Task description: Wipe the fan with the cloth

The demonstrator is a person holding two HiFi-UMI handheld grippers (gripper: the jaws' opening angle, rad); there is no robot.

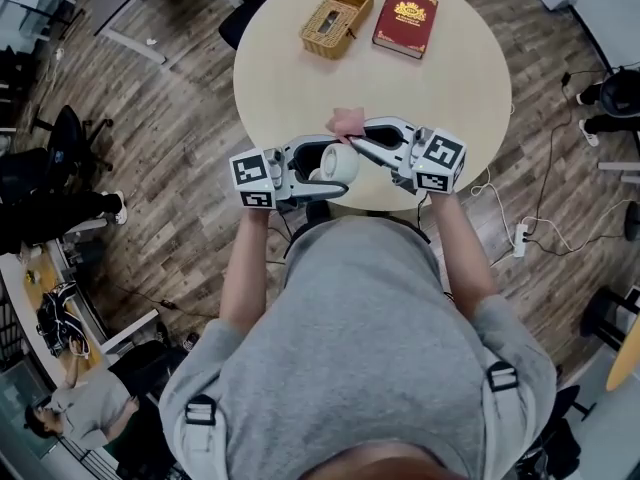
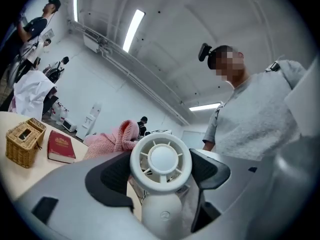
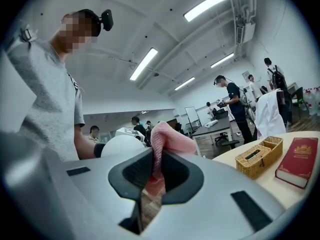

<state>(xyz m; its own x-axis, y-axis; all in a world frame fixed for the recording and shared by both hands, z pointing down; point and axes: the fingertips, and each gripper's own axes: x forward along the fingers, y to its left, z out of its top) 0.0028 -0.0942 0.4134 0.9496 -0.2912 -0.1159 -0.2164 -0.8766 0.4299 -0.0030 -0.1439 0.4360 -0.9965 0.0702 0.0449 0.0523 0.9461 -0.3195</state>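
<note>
The left gripper (image 2: 160, 176) is clamping the white fan (image 1: 338, 163) between its fingers. The right gripper (image 3: 156, 176) is pinching the pink cloth (image 3: 167, 139) in narrow fingers, just beside the fan.

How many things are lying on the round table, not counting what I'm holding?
2: a wicker basket at the far side, a red book just right of it. The near edge is partly hidden.

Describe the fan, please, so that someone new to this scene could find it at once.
Start at the round pale table and go to its near edge. There the left claw grips the fan: small, white, with a round spoked face, unlike the pink cloth in the right claw or the wicker box and red book at the far side.
</note>
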